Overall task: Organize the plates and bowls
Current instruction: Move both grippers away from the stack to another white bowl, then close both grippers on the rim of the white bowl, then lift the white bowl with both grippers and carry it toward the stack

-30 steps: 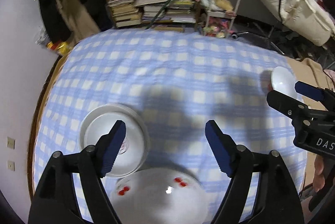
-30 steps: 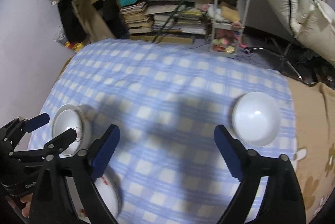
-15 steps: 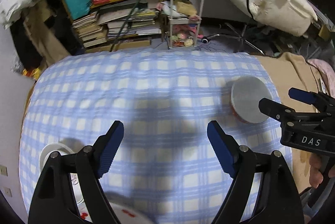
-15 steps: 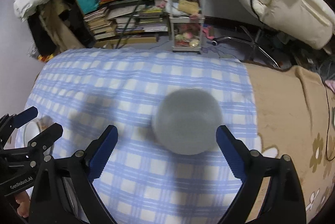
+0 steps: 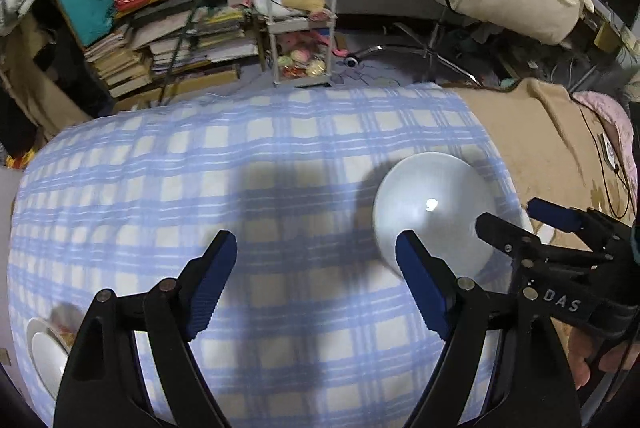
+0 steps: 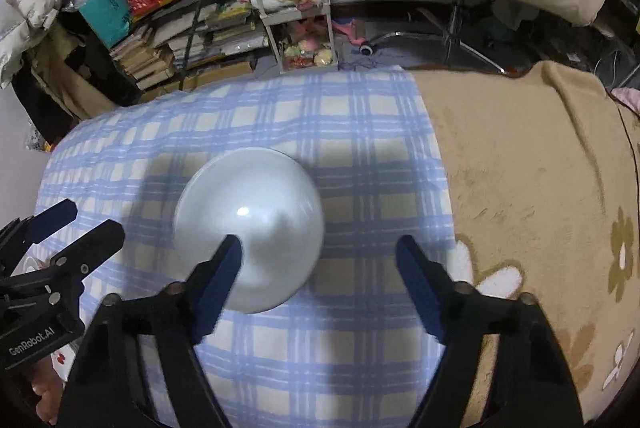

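right claw (image 6: 320,260): wide open, empty, left finger over the bowl's near rim
left claw (image 5: 316,260): open too, nothing in it, over bare cloth
bowl (image 6: 248,228): plain glossy white, on the checked cloth (image 6: 340,131), near its right edge
plate (image 5: 44,356): white, far left edge, mostly hidden

Dim overhead light (perhaps), soft shadows, fisheye-warped edges.

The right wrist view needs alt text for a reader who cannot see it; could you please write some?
An open right gripper hovers over a white bowl resting on a blue checked cloth, its left fingertip over the bowl's near side. The left gripper, also open, enters from the left edge; a tan flowered blanket lies right of the cloth.
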